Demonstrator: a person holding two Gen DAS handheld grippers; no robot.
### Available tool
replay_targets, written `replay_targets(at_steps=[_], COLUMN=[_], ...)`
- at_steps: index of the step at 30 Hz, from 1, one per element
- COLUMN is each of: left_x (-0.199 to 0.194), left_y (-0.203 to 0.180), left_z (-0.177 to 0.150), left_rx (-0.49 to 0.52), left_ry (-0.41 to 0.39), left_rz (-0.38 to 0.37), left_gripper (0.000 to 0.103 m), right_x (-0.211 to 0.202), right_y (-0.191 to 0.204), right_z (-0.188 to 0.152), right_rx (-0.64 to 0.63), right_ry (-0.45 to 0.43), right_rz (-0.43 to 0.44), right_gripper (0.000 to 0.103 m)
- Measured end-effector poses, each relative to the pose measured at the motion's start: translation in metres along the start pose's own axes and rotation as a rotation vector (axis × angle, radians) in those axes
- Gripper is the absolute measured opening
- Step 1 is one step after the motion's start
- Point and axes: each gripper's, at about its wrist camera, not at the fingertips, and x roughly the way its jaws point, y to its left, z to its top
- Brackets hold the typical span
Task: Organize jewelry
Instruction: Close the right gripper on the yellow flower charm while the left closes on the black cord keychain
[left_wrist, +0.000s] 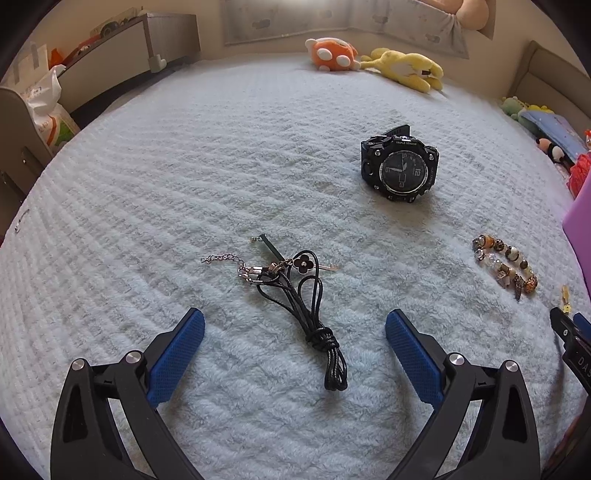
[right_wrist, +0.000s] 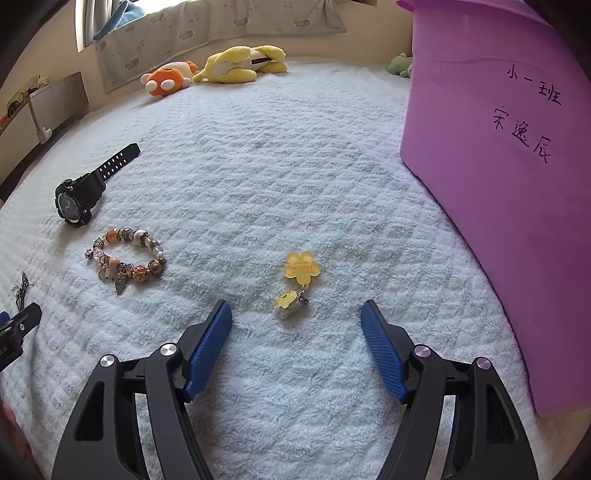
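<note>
A black cord necklace (left_wrist: 312, 310) with a dark flower charm and a silver chain lies on the pale fluffy blanket (left_wrist: 184, 177). My left gripper (left_wrist: 295, 317) hangs open just above it, the knotted cord between its blue pads (left_wrist: 177, 358) without touching. A black watch (left_wrist: 400, 166) lies further back, and a beaded bracelet (left_wrist: 506, 267) lies to the right. In the right wrist view, a yellow flower earring on its card (right_wrist: 297, 282) rests just ahead of my open right gripper (right_wrist: 295, 310). The watch (right_wrist: 79, 194) and bracelet (right_wrist: 125, 258) lie to its left.
A tall purple box (right_wrist: 498, 166) with handwritten characters stands close on the right. Orange (left_wrist: 332, 55) and yellow (left_wrist: 406, 68) plush toys lie at the far edge of the bed. More toys sit by the right edge (left_wrist: 554, 144). A radiator and shelf stand left.
</note>
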Motion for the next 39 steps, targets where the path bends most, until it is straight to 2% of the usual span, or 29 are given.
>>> replay_targets(at_steps=[11,18,22,27,28,32,37,38,39], left_x=[0.01,0.012,0.011,0.006,0.003,-0.002,-0.012,-0.014,-0.017], left_y=[-0.009,-0.006,-0.001,-0.001,0.0,0.003,-0.001,-0.002,-0.002], left_z=[0.006,0.006,0.004,0.0,-0.001,-0.007,-0.015,-0.015,-0.016], left_rx=[0.025,0.009,-0.01,-0.006,-0.007,-0.016,0.017,0.023,0.03], left_ry=[0.007,0.005,0.005,0.009,0.007,-0.001,-0.018,-0.019,-0.024], left_rz=[0.019,-0.005,-0.031,-0.032,-0.034,-0.039,-0.042,-0.061,-0.052], left_gripper=[0.097,0.097,0.097,0.088,0.087,0.073,0.047,0.023,0.011], right_x=[0.006,0.006,0.002,0.0,-0.001,-0.004,-0.006,-0.007,-0.008], right_y=[0.002,0.005,0.014,0.014,0.014,0.017,0.012,0.012,0.011], right_z=[0.005,0.006,0.003,0.002,0.002,0.001,0.001,0.0,0.0], right_rx=[-0.004,-0.02,-0.064,-0.066,-0.064,-0.079,-0.044,-0.043,-0.042], right_ry=[-0.01,-0.011,-0.021,-0.021,-0.019,-0.015,-0.009,-0.008,-0.006], right_rz=[-0.008,-0.003,0.01,0.026,0.036,0.047,0.069,0.07,0.072], right_gripper=[0.069,0.066,0.049,0.038,0.031,0.018,0.017,0.017,0.017])
